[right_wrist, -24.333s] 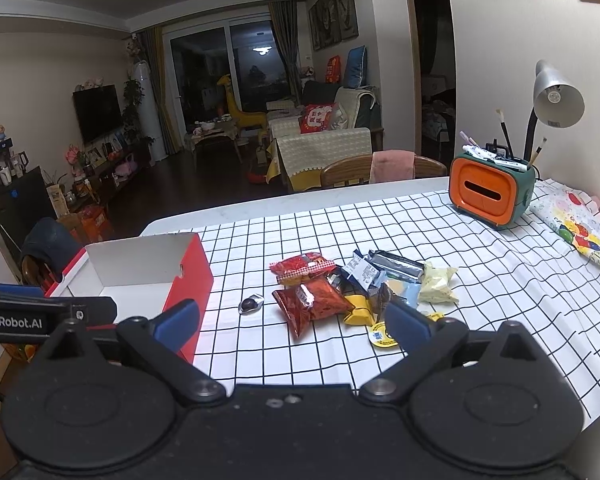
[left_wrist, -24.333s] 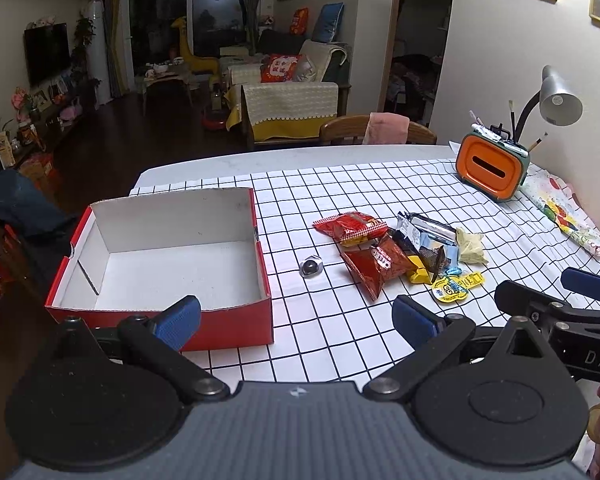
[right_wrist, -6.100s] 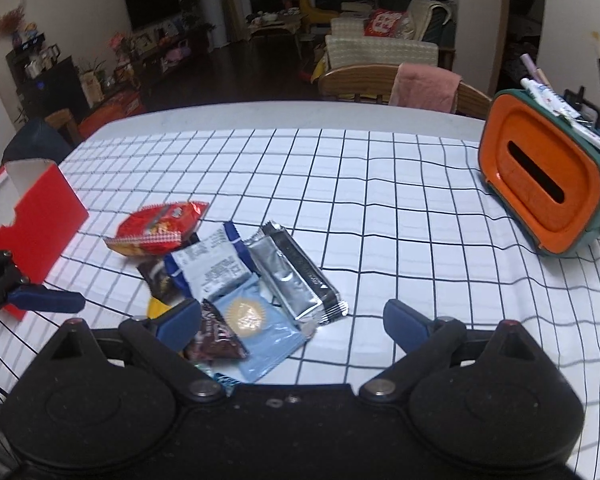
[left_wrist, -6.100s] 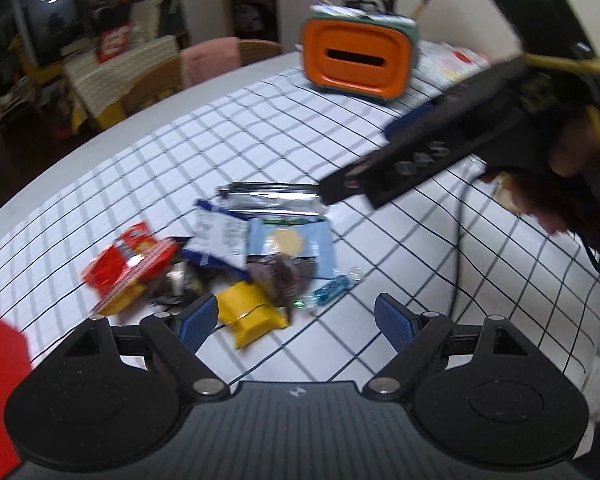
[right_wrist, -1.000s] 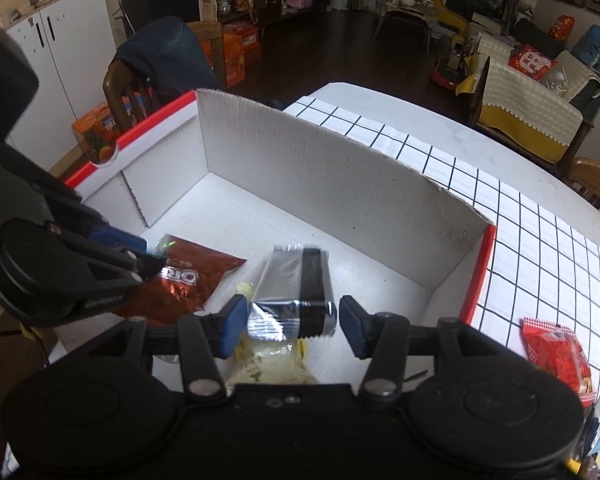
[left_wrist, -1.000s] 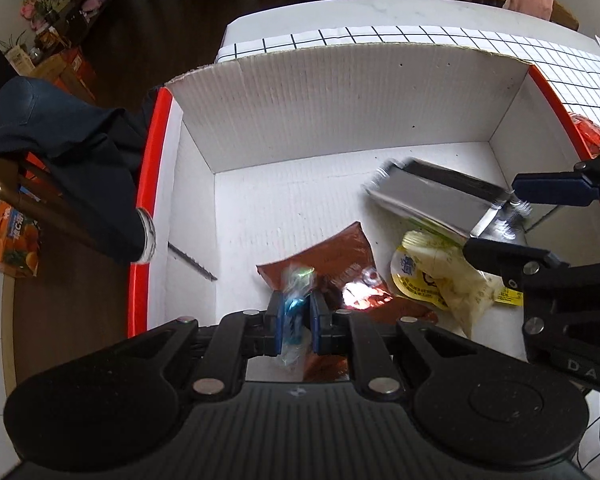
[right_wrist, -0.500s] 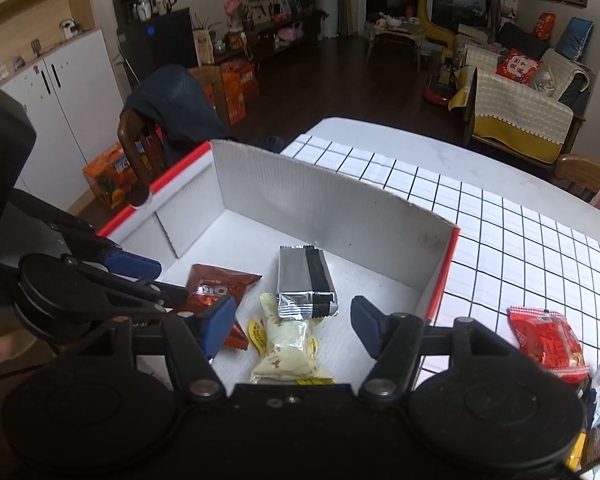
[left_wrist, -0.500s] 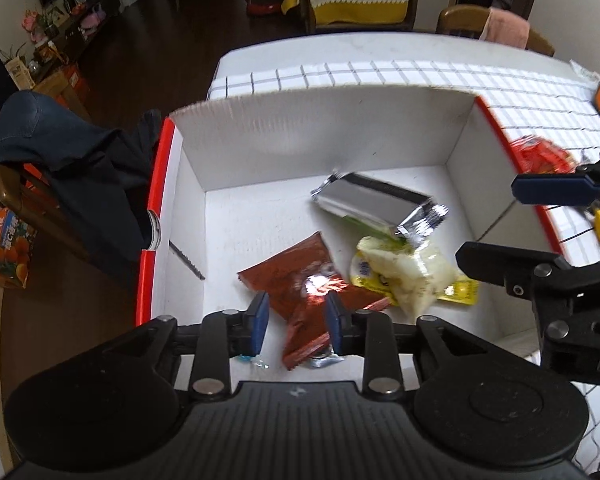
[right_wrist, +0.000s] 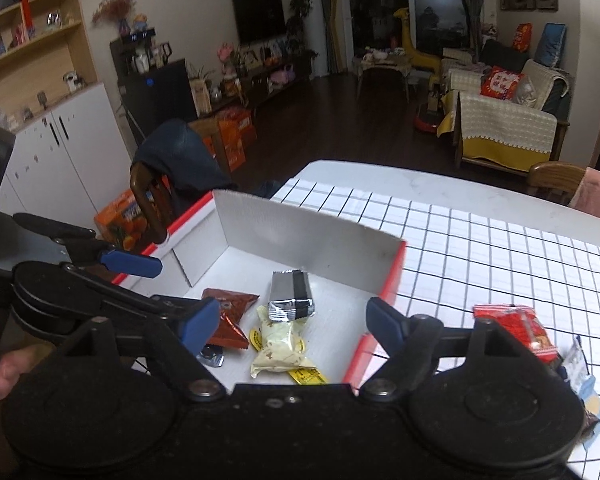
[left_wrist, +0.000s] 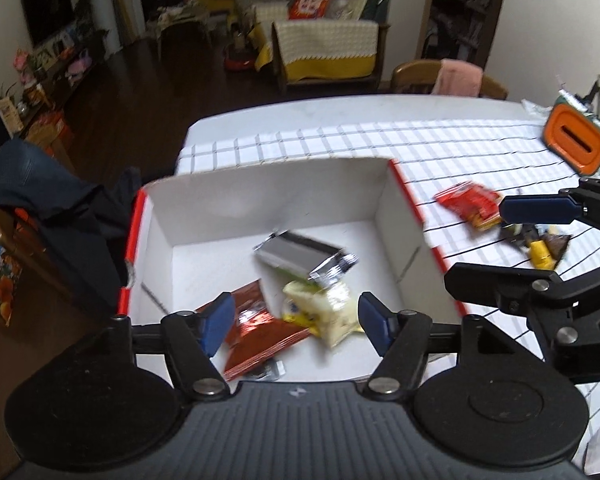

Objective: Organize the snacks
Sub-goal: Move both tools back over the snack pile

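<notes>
The red box (left_wrist: 268,196) (right_wrist: 300,232) with a white inside holds a silver packet (left_wrist: 300,258) (right_wrist: 291,292), a pale yellow packet (left_wrist: 324,310) (right_wrist: 278,346), a brown-red packet (left_wrist: 256,334) (right_wrist: 228,316) and a small foil candy (left_wrist: 268,370) (right_wrist: 211,356). My left gripper (left_wrist: 296,324) hovers over the box's near side, its jaws opening with nothing between them. My right gripper (right_wrist: 293,326) hangs above the box's right part, its jaws also opening and empty. On the cloth right of the box lie a red packet (left_wrist: 468,202) (right_wrist: 516,326) and several small candies (left_wrist: 540,248).
The table carries a black-and-white checked cloth (right_wrist: 500,256). An orange tissue holder (left_wrist: 576,140) stands at the far right. A chair draped with a dark garment (left_wrist: 52,216) (right_wrist: 180,160) is close to the box's left side. A hand (right_wrist: 0,372) shows at the lower left.
Both grippers have risen and drawn back from the box while their jaws widened. The left let go of the small candy, the right of the silver packet; both lie in the box.
</notes>
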`<act>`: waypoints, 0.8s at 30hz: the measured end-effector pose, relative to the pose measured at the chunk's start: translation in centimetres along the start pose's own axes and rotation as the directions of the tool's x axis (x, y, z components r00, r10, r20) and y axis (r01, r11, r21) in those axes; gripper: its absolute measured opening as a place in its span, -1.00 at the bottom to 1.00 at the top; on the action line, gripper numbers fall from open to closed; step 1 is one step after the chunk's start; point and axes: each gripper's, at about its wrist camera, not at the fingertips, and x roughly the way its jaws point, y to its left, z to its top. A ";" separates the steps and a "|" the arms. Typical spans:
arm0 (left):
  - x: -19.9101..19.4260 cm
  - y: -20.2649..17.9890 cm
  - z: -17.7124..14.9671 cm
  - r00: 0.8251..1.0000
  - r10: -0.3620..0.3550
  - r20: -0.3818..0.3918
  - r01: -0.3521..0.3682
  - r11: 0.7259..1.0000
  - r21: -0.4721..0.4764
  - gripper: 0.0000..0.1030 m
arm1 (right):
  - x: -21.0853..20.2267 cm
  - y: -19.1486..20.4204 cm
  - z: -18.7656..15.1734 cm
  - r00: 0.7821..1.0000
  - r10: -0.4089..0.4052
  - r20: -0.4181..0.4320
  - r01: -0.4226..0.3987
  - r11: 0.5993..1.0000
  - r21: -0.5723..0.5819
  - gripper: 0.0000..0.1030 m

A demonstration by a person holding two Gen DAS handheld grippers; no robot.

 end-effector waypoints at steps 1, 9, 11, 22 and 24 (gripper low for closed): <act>-0.2 -0.4 0.1 1.000 -0.008 0.007 0.008 1.000 0.003 0.33 | -0.6 -0.3 -0.1 1.000 0.002 0.009 -0.002 1.000 0.005 0.60; -1.0 -4.7 0.8 0.996 -0.064 0.057 0.062 0.998 0.033 0.50 | -4.6 -3.7 -1.6 0.998 -0.020 0.062 0.016 0.998 0.068 0.72; -0.9 -5.9 1.0 0.994 -0.080 0.069 0.077 0.996 0.043 0.55 | -5.5 -4.9 -2.1 0.997 -0.038 0.068 0.032 0.996 0.085 0.79; 0.6 -13.3 1.8 0.980 -0.167 0.105 0.159 0.984 0.081 0.69 | -8.9 -12.2 -5.8 0.989 -0.138 0.049 0.131 0.982 0.135 0.99; 1.1 -14.8 1.9 0.979 -0.180 0.099 0.172 0.981 0.088 0.70 | -9.5 -13.7 -6.7 0.987 -0.157 0.038 0.151 0.980 0.129 1.00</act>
